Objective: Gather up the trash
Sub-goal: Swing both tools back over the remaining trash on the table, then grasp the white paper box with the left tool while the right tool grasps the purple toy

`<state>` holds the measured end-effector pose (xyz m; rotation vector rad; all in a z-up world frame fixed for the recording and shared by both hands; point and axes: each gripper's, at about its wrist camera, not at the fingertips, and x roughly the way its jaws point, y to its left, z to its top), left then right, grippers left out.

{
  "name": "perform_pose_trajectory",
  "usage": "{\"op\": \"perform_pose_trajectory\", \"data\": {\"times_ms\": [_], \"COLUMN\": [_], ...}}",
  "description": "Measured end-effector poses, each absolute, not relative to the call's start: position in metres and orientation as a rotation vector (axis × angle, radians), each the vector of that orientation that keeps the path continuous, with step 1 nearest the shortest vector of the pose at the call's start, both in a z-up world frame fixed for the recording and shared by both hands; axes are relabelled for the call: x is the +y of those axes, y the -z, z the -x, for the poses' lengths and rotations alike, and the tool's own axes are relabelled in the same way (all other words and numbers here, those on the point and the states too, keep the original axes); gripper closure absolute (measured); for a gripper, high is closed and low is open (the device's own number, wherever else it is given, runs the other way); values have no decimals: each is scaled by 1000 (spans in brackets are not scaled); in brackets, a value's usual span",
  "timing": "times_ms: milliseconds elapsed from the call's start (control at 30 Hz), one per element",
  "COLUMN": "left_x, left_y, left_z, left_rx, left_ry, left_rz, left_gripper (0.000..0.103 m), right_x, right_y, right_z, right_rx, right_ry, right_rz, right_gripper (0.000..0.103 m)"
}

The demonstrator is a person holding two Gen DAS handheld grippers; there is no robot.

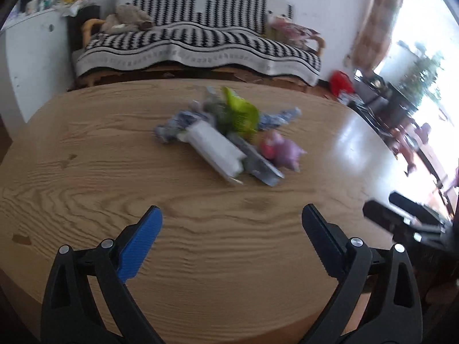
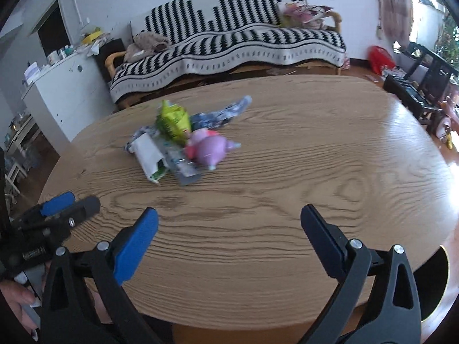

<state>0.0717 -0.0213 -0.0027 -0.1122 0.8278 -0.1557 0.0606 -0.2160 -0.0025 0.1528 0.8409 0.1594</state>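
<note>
A small heap of trash lies in the middle of an oval wooden table (image 1: 86, 189) (image 2: 330, 154). In it are a white carton (image 1: 215, 149) (image 2: 147, 152), a green crumpled packet (image 1: 239, 111) (image 2: 173, 121), a purple and pink wrapper (image 1: 282, 149) (image 2: 210, 147), a grey flat pack (image 1: 261, 169) (image 2: 185, 170) and blue-white crumpled wrappers (image 1: 275, 117) (image 2: 226, 111). My left gripper (image 1: 232, 215) hovers open over the near part of the table, well short of the heap, with nothing between its fingers. My right gripper (image 2: 229, 215) is likewise open and empty, to the right of the left one.
A sofa with a black-and-white striped cover (image 1: 200, 37) (image 2: 243, 34) stands behind the table. A white cabinet (image 1: 37, 57) (image 2: 66, 94) is at the left. A red bag (image 1: 340, 81) (image 2: 380, 57) and dark furniture (image 2: 421, 86) sit on the floor at the right.
</note>
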Motion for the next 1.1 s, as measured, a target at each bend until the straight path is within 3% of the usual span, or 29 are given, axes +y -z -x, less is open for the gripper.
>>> {"op": "perform_pose_trajectory", "data": {"times_ms": [200, 833, 1100], "left_x": [8, -4, -1], "left_y": [3, 30, 60], "left_z": [-82, -124, -167], "left_rx": [820, 830, 941], "left_ry": [100, 68, 32], "left_rz": [155, 61, 281], "left_gripper": [8, 8, 8], "right_x": [-200, -210, -228], "right_y": [16, 10, 25], "right_z": [-81, -98, -147], "right_rx": [852, 799, 829], "right_ry": [-156, -151, -167], "right_rz": [-158, -156, -254], "right_gripper": [7, 7, 7]}}
